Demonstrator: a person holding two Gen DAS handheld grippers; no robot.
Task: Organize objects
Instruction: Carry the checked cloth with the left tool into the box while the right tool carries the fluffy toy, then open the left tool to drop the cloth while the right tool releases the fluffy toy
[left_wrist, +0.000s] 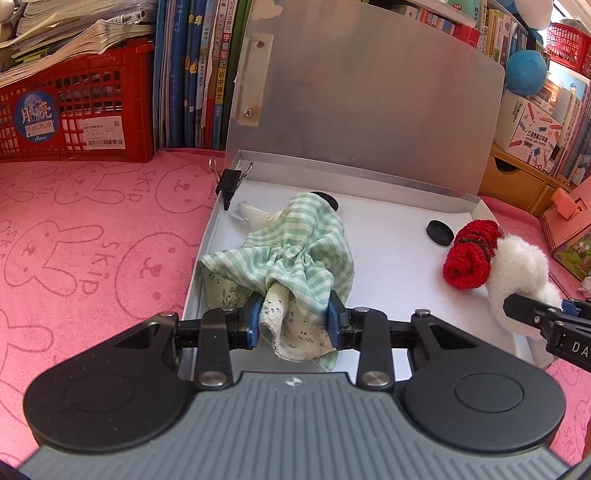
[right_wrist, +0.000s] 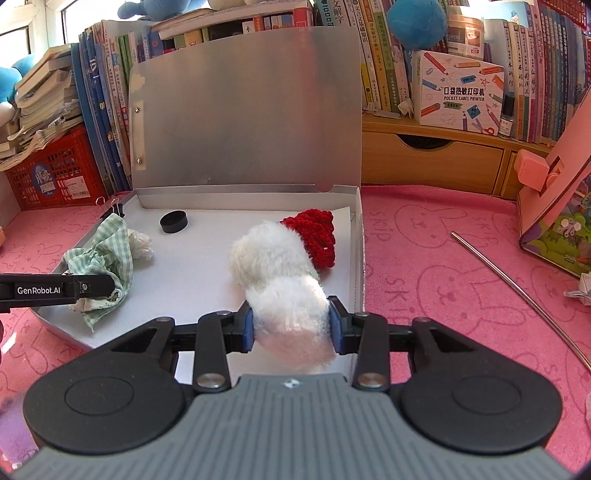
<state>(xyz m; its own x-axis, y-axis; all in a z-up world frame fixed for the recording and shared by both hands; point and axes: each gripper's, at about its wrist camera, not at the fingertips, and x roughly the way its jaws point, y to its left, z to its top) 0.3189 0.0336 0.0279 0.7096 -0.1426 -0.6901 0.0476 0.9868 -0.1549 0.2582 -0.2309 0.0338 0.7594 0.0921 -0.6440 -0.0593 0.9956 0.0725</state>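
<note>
An open silver box (left_wrist: 388, 254) (right_wrist: 207, 273) lies on the pink towel with its lid (left_wrist: 369, 99) (right_wrist: 243, 122) standing upright. My left gripper (left_wrist: 293, 321) is shut on a bundle of green checked cloth (left_wrist: 306, 243) (right_wrist: 107, 251) that rests in the box's left half. My right gripper (right_wrist: 290, 325) is shut on a fluffy white item (right_wrist: 277, 266) (left_wrist: 517, 266), which lies on the box floor on the right and touches a red knitted piece (right_wrist: 317, 236) (left_wrist: 469, 254). In the left wrist view the right gripper's fingers (left_wrist: 532, 308) enter from the right edge.
Two black round caps (left_wrist: 439, 232) (left_wrist: 328, 199) (right_wrist: 173, 221) lie inside the box. A black binder clip (left_wrist: 231, 181) (right_wrist: 116, 206) sits on its far left corner. A metal rod (right_wrist: 517, 291) lies on the pink towel (left_wrist: 92, 240) (right_wrist: 443, 266). Books, a red crate (left_wrist: 74, 110) and a wooden shelf (right_wrist: 432, 158) stand behind.
</note>
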